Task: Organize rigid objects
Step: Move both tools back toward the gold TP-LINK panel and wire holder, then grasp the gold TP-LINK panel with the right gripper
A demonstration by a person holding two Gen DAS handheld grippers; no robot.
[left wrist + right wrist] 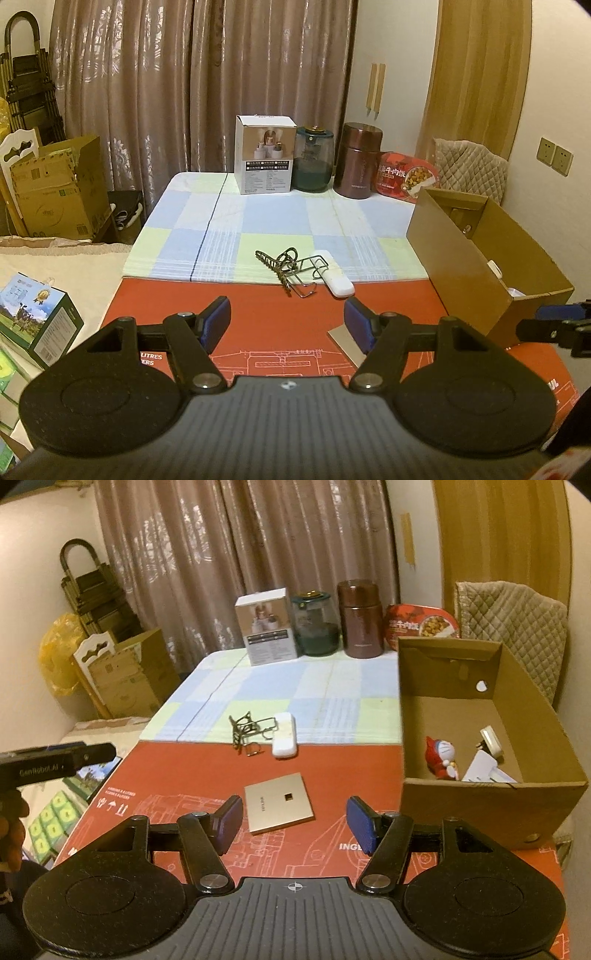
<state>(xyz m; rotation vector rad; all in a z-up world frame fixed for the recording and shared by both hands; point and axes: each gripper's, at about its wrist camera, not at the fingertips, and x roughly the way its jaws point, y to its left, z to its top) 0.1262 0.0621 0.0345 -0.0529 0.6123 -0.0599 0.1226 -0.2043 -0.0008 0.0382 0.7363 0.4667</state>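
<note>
Lying flat on the red mat [207, 775], a square gold plate [279, 803].

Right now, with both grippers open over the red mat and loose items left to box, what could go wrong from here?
1. The gold flat panel lies flush on the red mat; the right gripper may slide off its thin edges.
2. The wire rack touches the white dongle; lifting one could drag the other.
3. The cardboard box already holds a Doraemon figure; a dropped item might strike it.
</note>
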